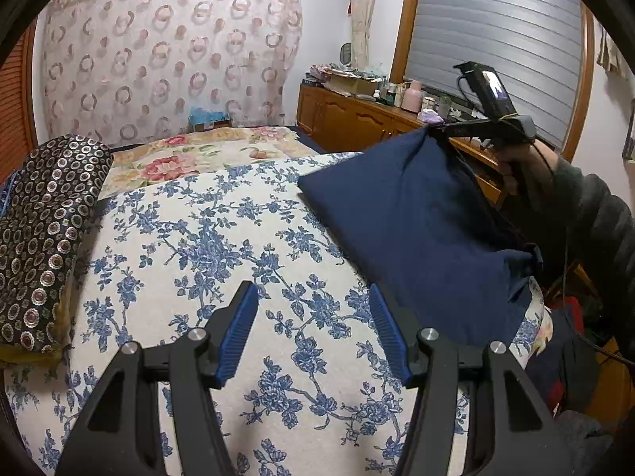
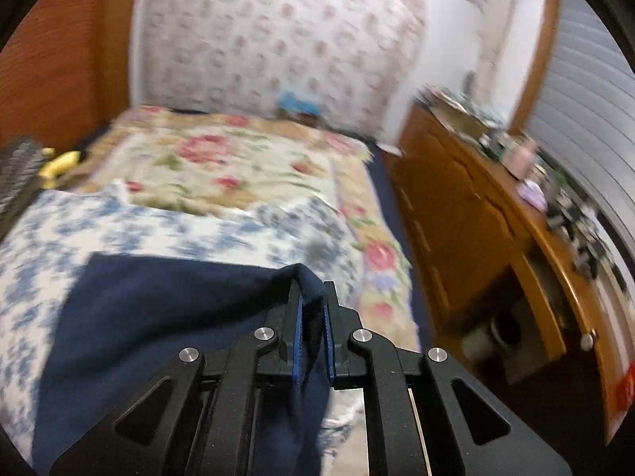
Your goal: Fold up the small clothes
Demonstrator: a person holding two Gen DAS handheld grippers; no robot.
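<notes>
A navy blue garment [image 1: 420, 222] hangs lifted at the right of the bed, its lower part draped over the bed's edge. My right gripper [image 1: 434, 133] pinches its upper corner, held by a hand in a dark sleeve. In the right wrist view the same gripper [image 2: 313, 301] is shut on a fold of the navy garment [image 2: 166, 317], cloth squeezed between the blue pads. My left gripper [image 1: 313, 297] hovers low over the blue-flowered bedspread [image 1: 206, 238], open, with nothing between its fingers; the garment's edge lies just right of its right finger.
A dark bolster with ring pattern [image 1: 43, 238] lies along the bed's left side. A rose-patterned blanket [image 1: 198, 154] covers the far half. A wooden dresser [image 1: 357, 119] crowded with small items runs along the right wall, under a shuttered window.
</notes>
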